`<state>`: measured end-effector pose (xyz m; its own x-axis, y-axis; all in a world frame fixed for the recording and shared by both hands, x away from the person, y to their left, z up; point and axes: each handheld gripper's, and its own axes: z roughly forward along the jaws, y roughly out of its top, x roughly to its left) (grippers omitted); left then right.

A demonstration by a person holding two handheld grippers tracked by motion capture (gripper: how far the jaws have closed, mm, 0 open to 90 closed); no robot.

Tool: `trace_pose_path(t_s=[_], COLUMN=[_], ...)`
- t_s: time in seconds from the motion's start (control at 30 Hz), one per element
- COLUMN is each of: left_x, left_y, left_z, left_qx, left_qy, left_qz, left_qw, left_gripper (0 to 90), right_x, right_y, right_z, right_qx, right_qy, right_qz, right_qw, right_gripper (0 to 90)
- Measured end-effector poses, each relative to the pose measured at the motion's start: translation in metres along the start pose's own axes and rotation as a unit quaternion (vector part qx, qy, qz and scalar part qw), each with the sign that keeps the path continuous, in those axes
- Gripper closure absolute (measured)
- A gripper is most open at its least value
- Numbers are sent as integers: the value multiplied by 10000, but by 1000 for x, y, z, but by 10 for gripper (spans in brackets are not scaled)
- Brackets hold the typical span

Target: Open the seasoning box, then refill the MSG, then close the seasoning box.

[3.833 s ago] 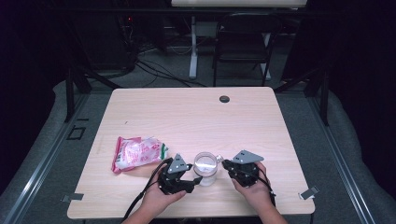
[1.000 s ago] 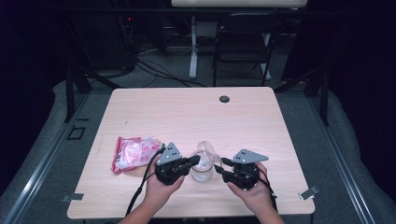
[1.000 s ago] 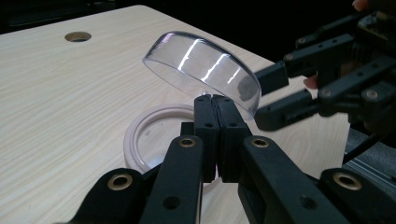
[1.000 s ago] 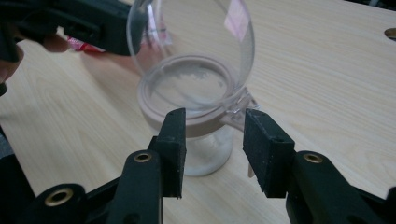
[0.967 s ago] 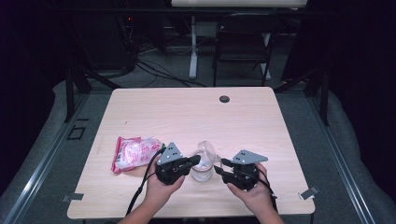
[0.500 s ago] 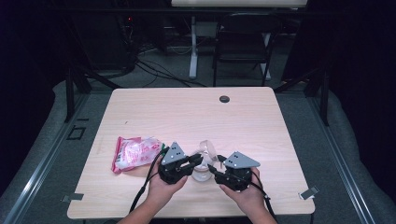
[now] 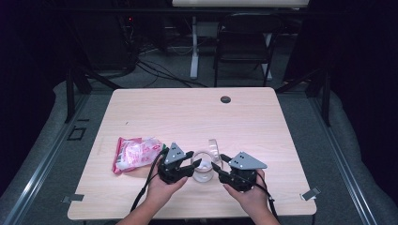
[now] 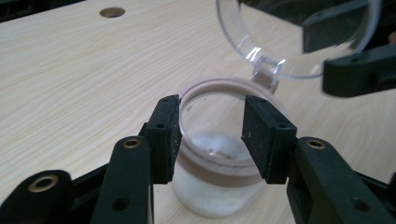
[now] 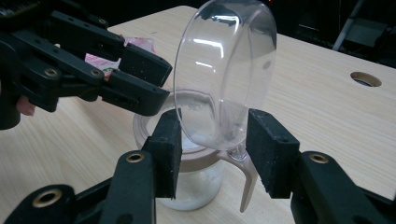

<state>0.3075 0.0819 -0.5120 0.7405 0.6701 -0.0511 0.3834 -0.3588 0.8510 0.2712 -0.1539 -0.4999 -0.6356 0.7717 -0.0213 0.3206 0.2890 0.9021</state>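
- A small clear jar (image 7: 202, 172) with a pinkish-beige collar around its mouth stands upright on the wooden table (image 7: 187, 117), near the front edge and between the two grippers; something white lies in its bottom, seen in the left gripper view (image 8: 219, 186).
- Its clear domed lid (image 9: 224, 70) is swung open and stands nearly on edge, still joined to the collar by a beige hinge tab (image 9: 246, 182). In the high view the lid (image 7: 213, 146) rises at the far side of the jar's mouth.
- The left gripper (image 7: 193, 164) reaches in from the jar's left. In its own view the jaws stand apart, one pad (image 8: 164, 135) against the left outside of the collar and the other over the right side of the rim; whether they press on it I cannot tell.
- The right gripper (image 7: 217, 168) comes in from the jar's right. In its own view the jaws are spread to either side of the lid's lower edge, with a gap showing at each pad (image 9: 273, 149), so they grip nothing.
- A hand (image 7: 164, 187) holds the left gripper and another hand (image 7: 248, 194) holds the right one, both forearms entering from the bottom of the high view.
- A pink and white packet (image 7: 136, 153) lies flat on the table to the left of the left gripper, close beside it.
- A round dark hole (image 7: 225, 99) sits in the tabletop near the far edge, well apart from the jar.
- Beyond the table stands a dark chair (image 7: 246, 42) on the floor.
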Motion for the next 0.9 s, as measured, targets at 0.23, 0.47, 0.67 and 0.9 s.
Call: trace_pose_path(t_s=[0.23,0.47,0.67,0.9], left_x=[4,6,6,8], left_y=[-6,-10,-10,-12], left_z=[4,5,5,6], left_qx=[82,-4,-26,-68], left_qy=[61,-32,-95,-180], left_qz=[-22,-188,-268,-377], left_qw=[9999,9998,9996,9991], left_gripper=[530,527,539,551], right_x=[-1,-3,-5,-9], right_y=[-1,-2,-3,-5], right_z=[-1,-3,-4,-6], right_qx=[-29,-41,-68,-20], right_qy=[-8,0,20,38], right_qz=[0,29,79,118], right_qw=[10000,10000,9999,9999], right_gripper=[564,571,575,595])
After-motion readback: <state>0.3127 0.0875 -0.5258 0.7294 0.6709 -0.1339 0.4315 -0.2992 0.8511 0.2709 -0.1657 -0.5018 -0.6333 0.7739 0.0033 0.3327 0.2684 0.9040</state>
